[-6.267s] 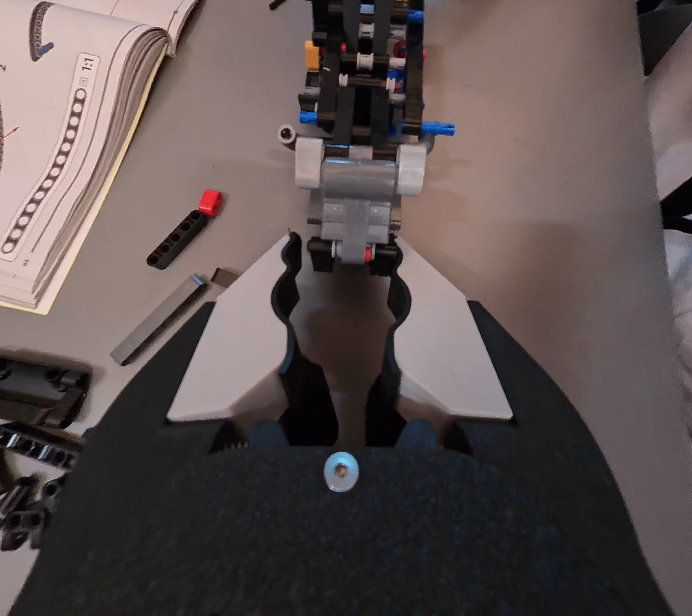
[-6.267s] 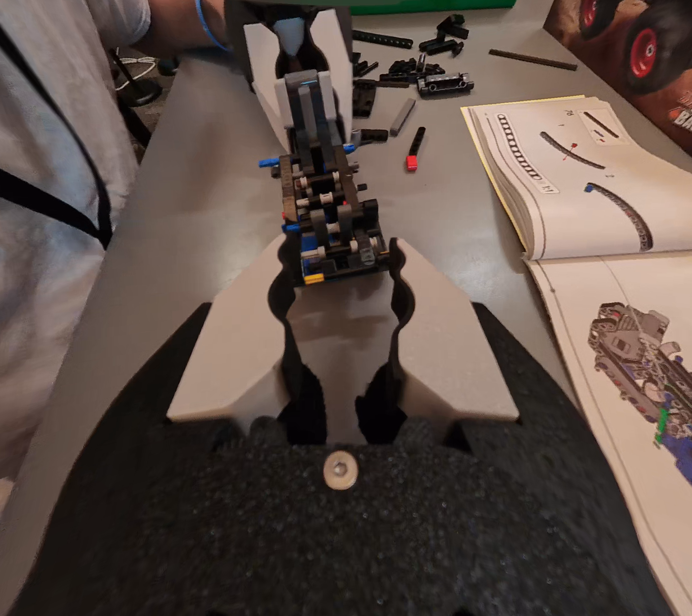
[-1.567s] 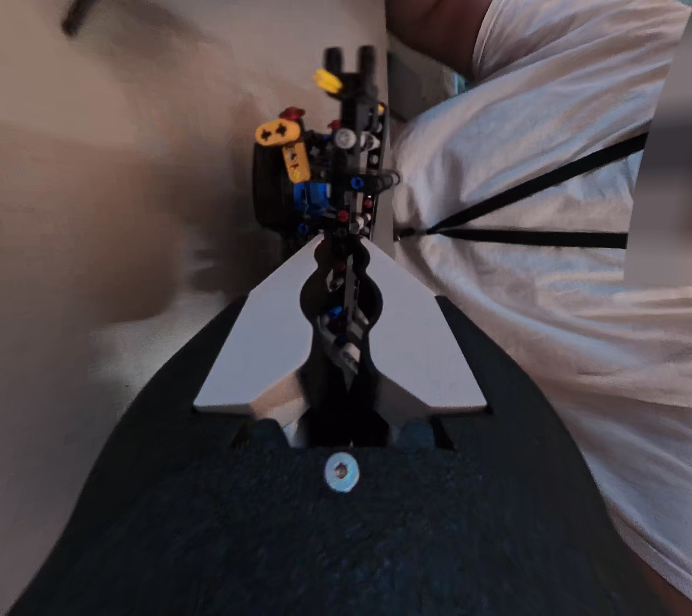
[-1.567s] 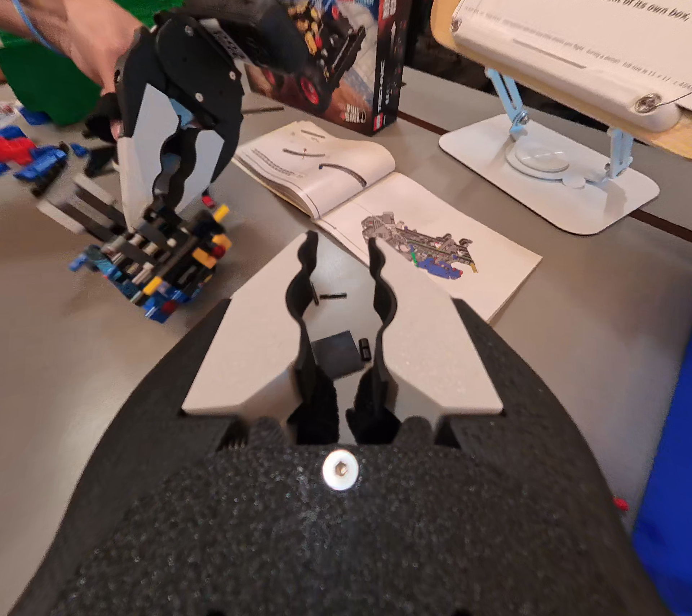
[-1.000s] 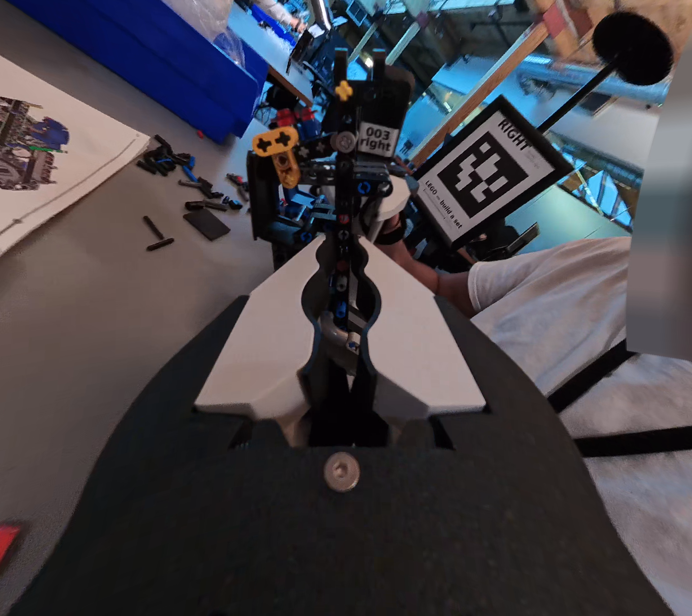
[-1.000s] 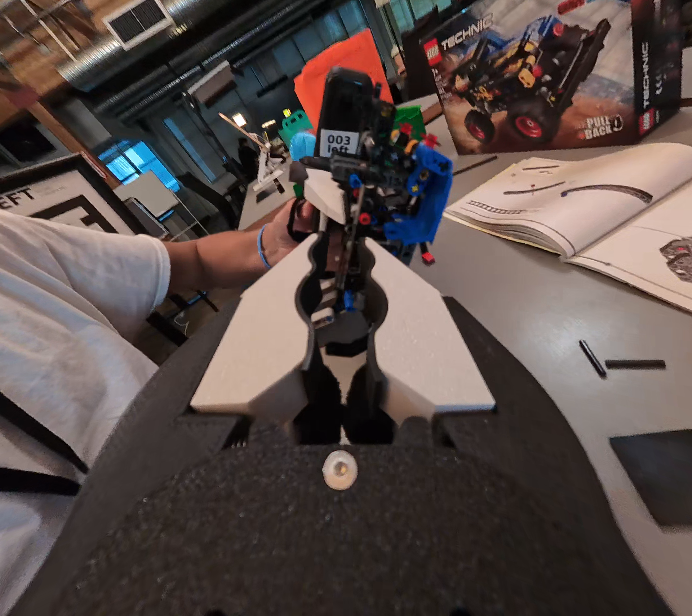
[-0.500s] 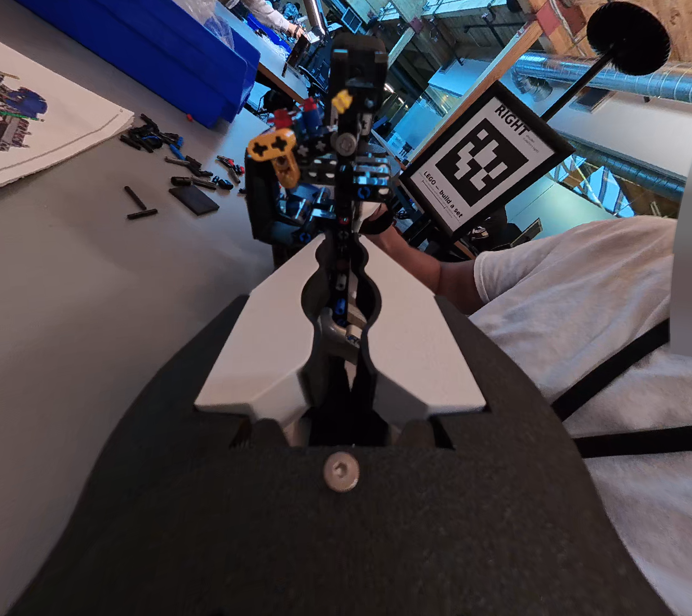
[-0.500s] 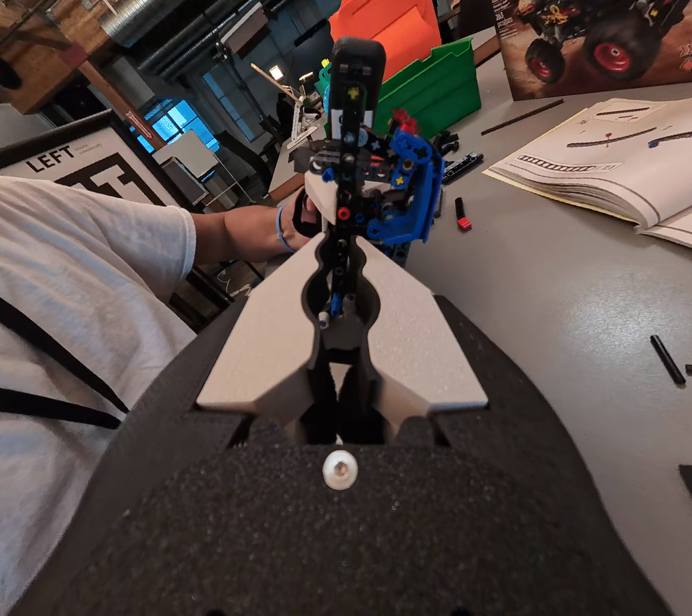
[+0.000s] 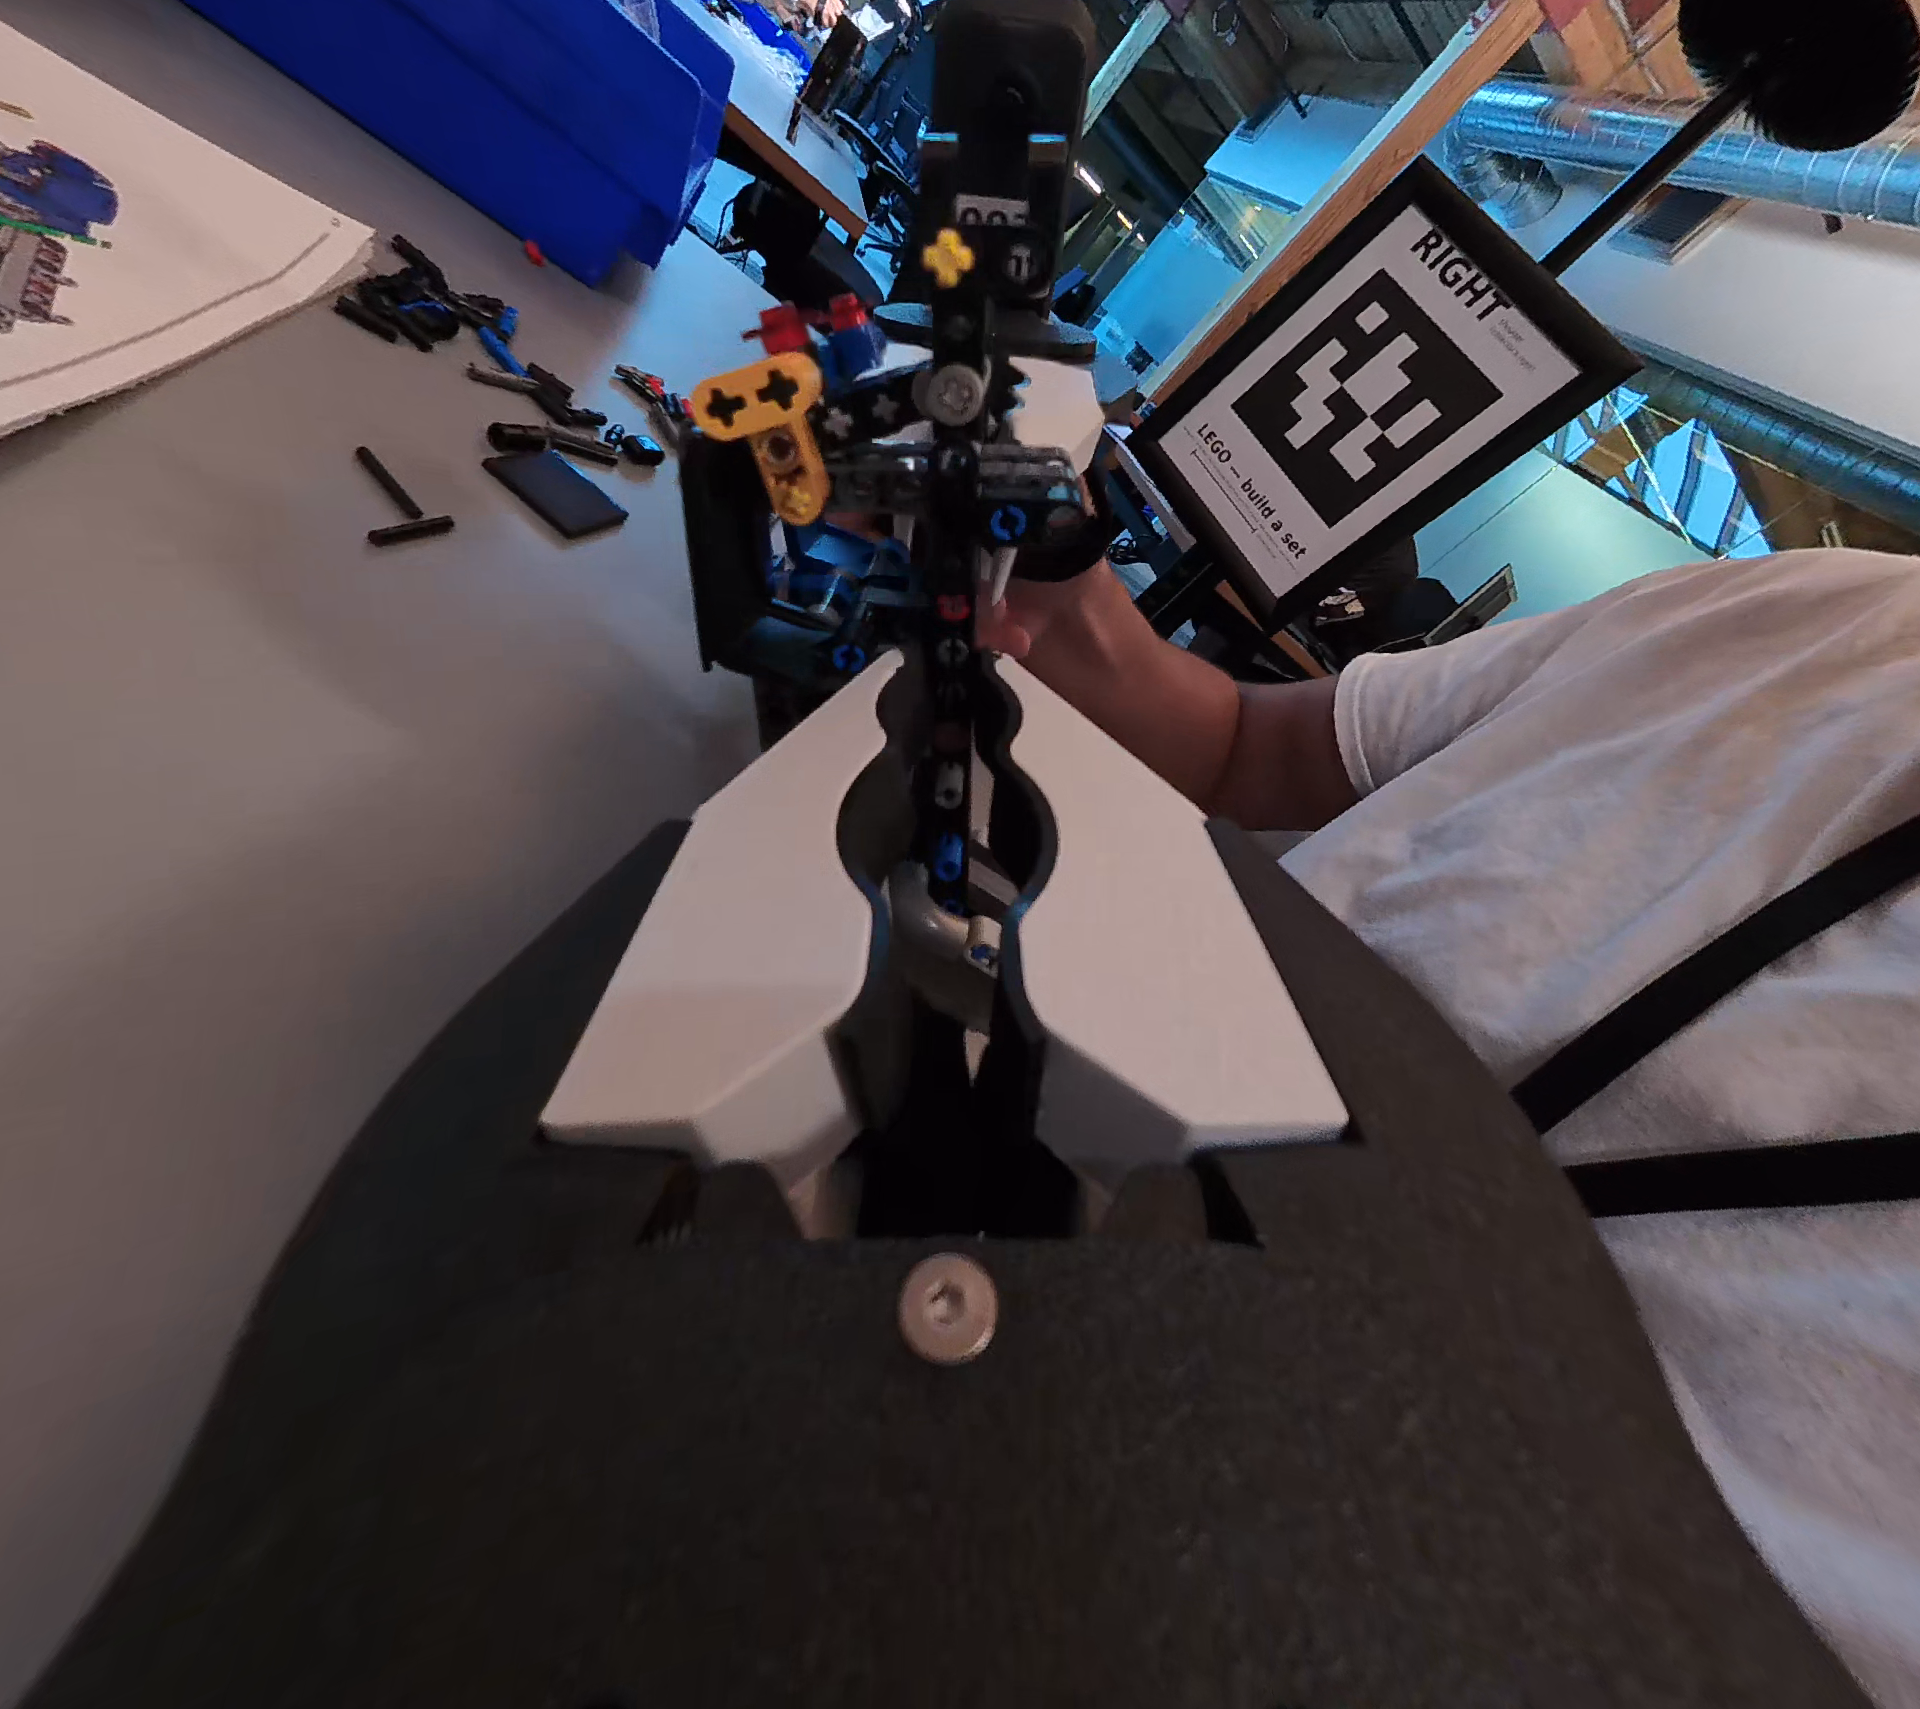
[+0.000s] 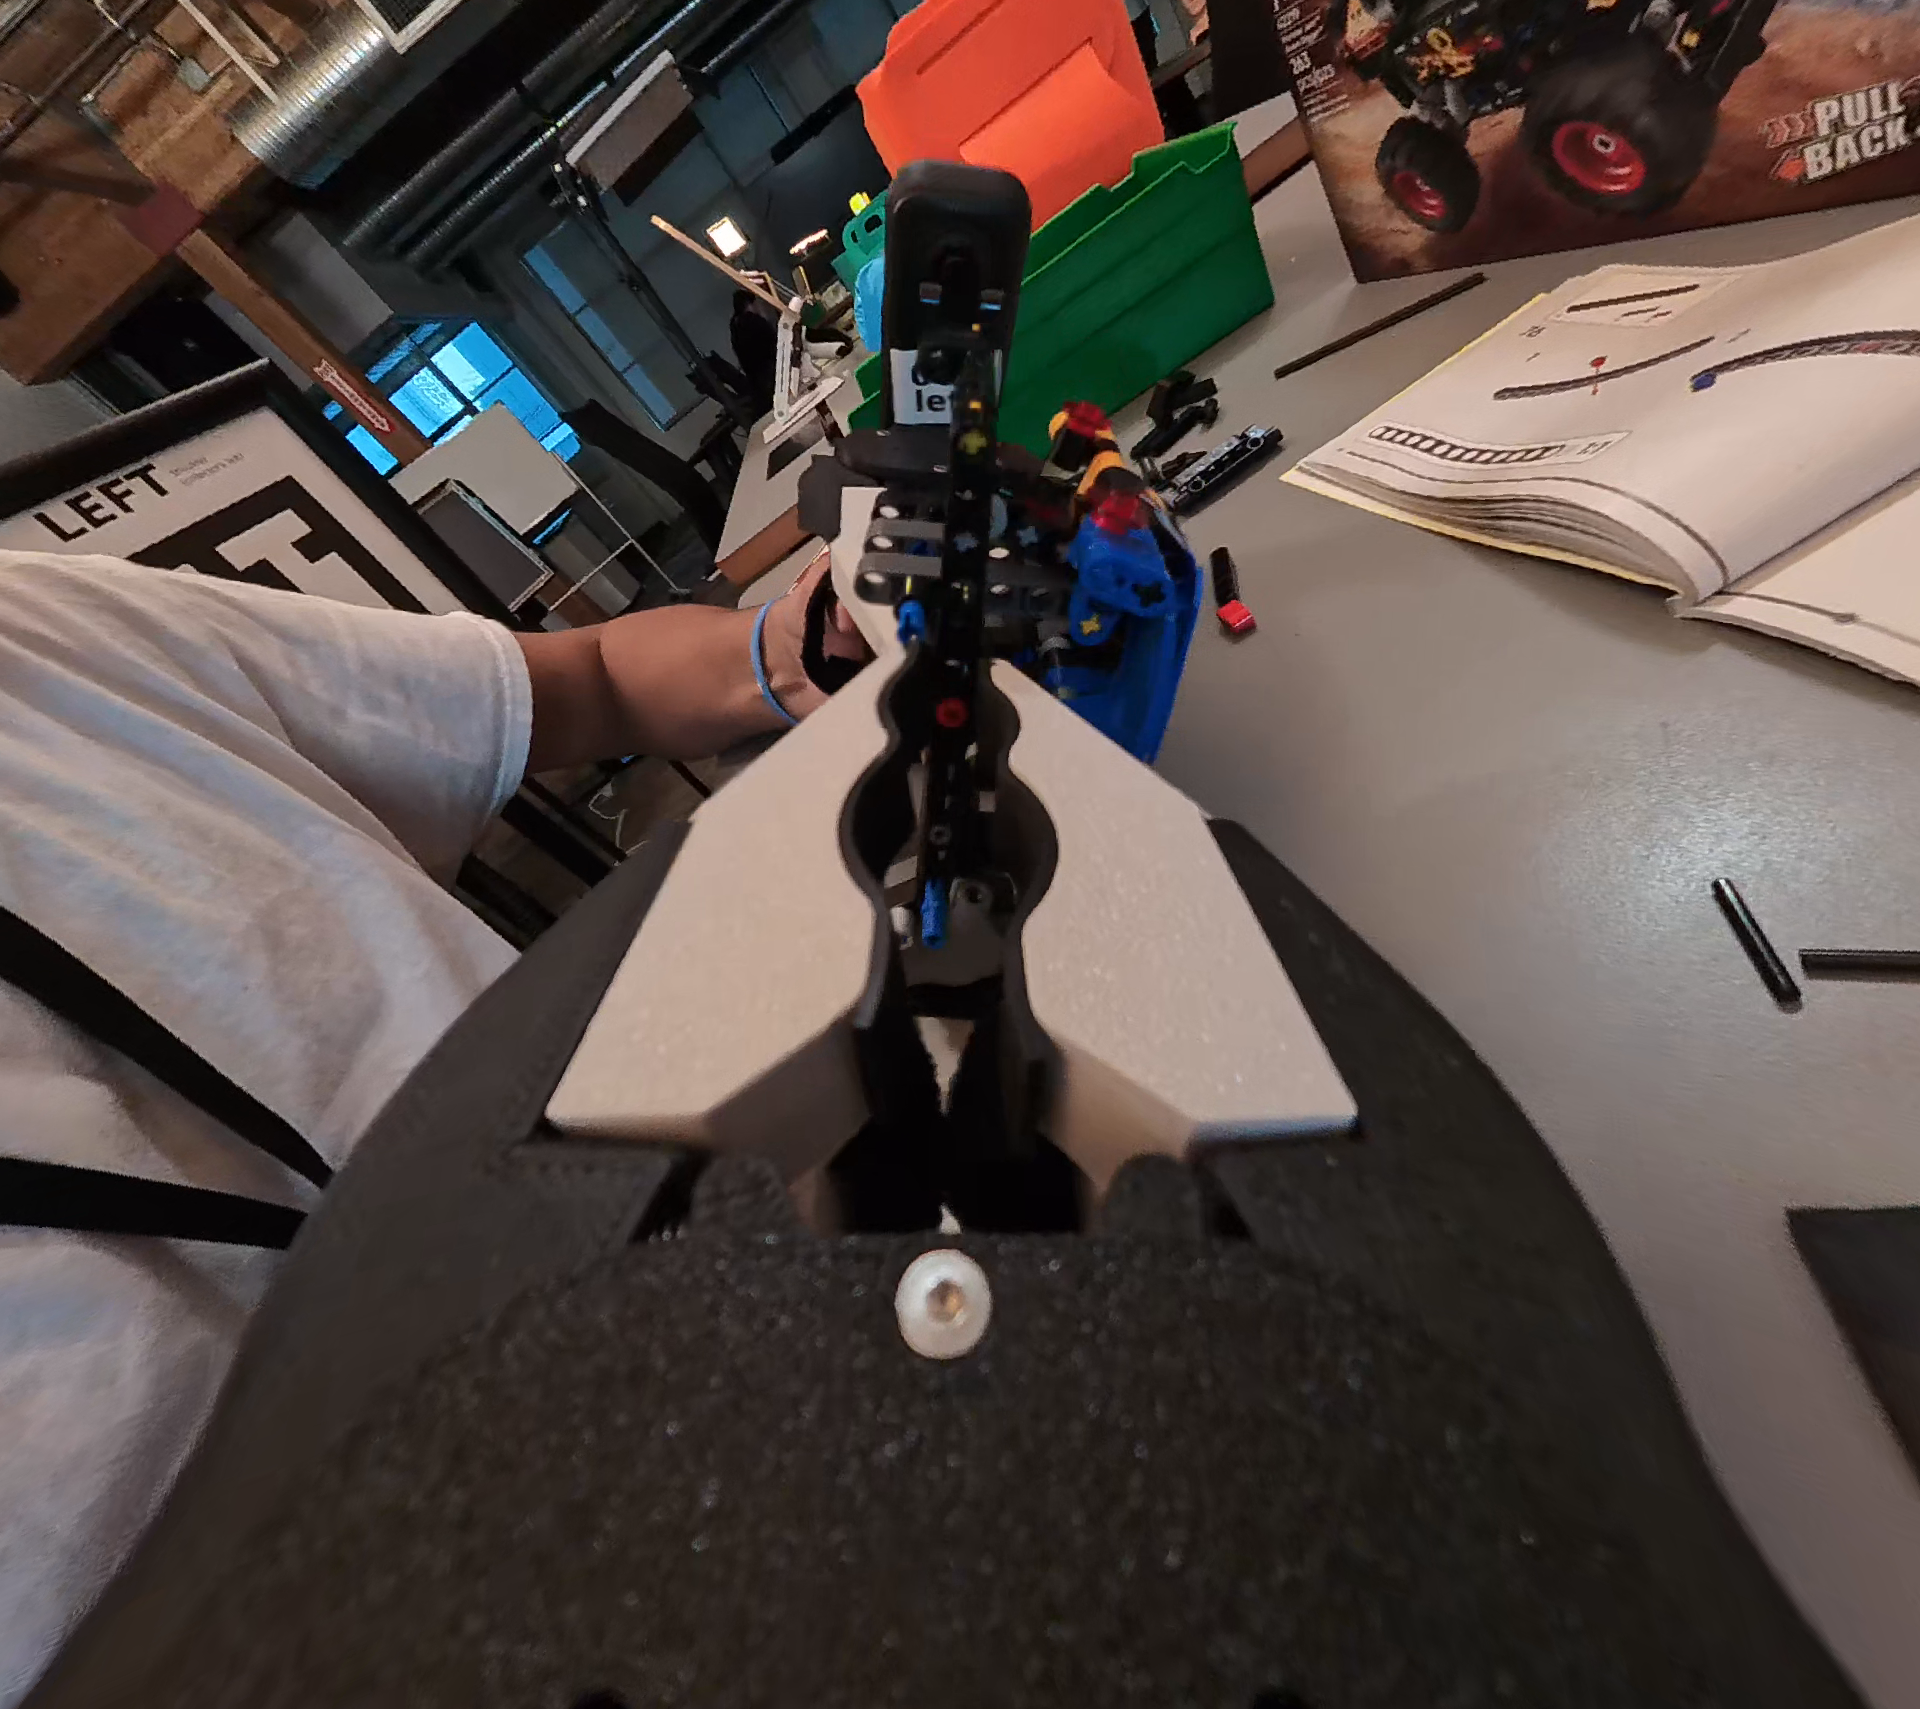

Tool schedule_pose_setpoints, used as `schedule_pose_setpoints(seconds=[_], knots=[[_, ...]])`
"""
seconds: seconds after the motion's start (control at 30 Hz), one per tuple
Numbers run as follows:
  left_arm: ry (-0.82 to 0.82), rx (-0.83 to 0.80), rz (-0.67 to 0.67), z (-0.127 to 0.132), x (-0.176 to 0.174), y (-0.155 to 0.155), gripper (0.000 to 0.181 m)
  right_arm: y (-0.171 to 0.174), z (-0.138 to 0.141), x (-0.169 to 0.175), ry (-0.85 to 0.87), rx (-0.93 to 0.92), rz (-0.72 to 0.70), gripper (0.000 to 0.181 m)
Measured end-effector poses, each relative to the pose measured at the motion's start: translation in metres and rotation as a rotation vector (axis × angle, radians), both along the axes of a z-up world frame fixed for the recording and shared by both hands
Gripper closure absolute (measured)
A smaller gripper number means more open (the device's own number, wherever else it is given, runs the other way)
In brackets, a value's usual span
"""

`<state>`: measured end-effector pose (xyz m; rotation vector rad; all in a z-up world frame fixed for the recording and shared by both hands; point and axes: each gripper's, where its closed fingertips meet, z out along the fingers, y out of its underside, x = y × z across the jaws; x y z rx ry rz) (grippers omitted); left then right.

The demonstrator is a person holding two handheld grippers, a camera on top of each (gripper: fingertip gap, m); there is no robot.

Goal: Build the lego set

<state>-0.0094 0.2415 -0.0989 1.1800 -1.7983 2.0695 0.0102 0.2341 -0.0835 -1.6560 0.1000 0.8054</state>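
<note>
Both grippers clamp the half-built lego chassis (image 9: 940,516) from opposite ends and hold it edge-on in the air above the grey table (image 9: 260,724). The left gripper (image 9: 951,703) has its jaws drawn narrow on the black beam at one end, and the right gripper (image 10: 948,703) is pinched just as narrowly on the other end, so each camera looks straight along the model at the other tool. A yellow connector (image 9: 764,412) juts out to the left in the left wrist view; a blue panel (image 10: 1127,620) sticks out to the right in the right wrist view. This looks like an inspect-and-reorient step between additions. Next should come setting the model down and freeing one gripper to fetch a piece: loose black pins (image 9: 400,506) lie at far left, near the open instruction booklet (image 10: 1662,433).
</note>
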Motion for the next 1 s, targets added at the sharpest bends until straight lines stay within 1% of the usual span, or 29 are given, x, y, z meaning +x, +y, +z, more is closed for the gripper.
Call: schedule_pose_setpoints(seconds=[0.17, 0.3, 0.4, 0.5, 0.53, 0.57, 0.6, 0.67, 0.7, 0.77, 0.8, 0.83, 0.9, 0.93, 1.0], knots=[[-0.014, 0.034, -0.019, -0.002, -0.004, -0.005, 0.176, 0.0, 0.005, -0.005, -0.013, 0.028, 0.013, 0.174], [-0.023, 0.076, -0.009, -0.003, -0.001, -0.005, 0.176, -0.001, 0.003, -0.003, -0.019, 0.014, 0.003, 0.174], [-0.067, 0.13, -0.007, 0.0, -0.002, -0.003, 0.175, -0.003, 0.003, -0.003, -0.043, 0.021, 0.009, 0.174], [-0.09, 0.166, -0.053, 0.004, -0.008, 0.002, 0.165, -0.004, 0.003, -0.004, -0.043, 0.025, 0.012, 0.175], [-0.097, 0.165, -0.059, 0.007, -0.009, 0.008, 0.16, -0.005, 0.003, -0.003, -0.043, 0.028, 0.012, 0.175], [-0.1, 0.166, -0.067, 0.011, -0.009, 0.016, 0.16, -0.007, 0.004, -0.002, -0.038, 0.031, 0.017, 0.175], [-0.108, 0.158, -0.053, 0.016, -0.007, 0.025, 0.161, -0.008, 0.004, -0.003, -0.036, 0.036, 0.018, 0.175], [-0.141, 0.105, 0.003, 0.032, -0.002, 0.041, 0.154, -0.008, 0.005, -0.006, -0.046, 0.044, 0.03, 0.175], [-0.151, 0.087, 0.014, 0.037, -0.001, 0.043, 0.15, -0.007, 0.005, -0.008, -0.053, 0.046, 0.038, 0.175], [-0.17, 0.083, 0.008, 0.041, -0.003, 0.038, 0.147, -0.005, 0.007, -0.013, -0.063, 0.051, 0.057, 0.175], [-0.175, 0.082, 0.014, 0.043, -0.003, 0.035, 0.141, -0.004, 0.008, -0.016, -0.067, 0.055, 0.069, 0.175], [-0.178, 0.079, 0.028, 0.044, -0.002, 0.035, 0.142, -0.004, 0.008, -0.017, -0.075, 0.054, 0.071, 0.175], [-0.174, 0.043, 0.035, 0.047, -0.002, 0.038, 0.152, -0.002, 0.006, -0.018, -0.08, 0.053, 0.065, 0.175], [-0.159, 0.033, 0.039, 0.046, 0.0, 0.04, 0.152, -0.002, 0.007, -0.019, -0.075, 0.055, 0.067, 0.175], [-0.151, 0.034, 0.071, 0.045, 0.005, 0.048, 0.145, -0.002, 0.006, -0.02, -0.087, 0.056, 0.066, 0.175]])
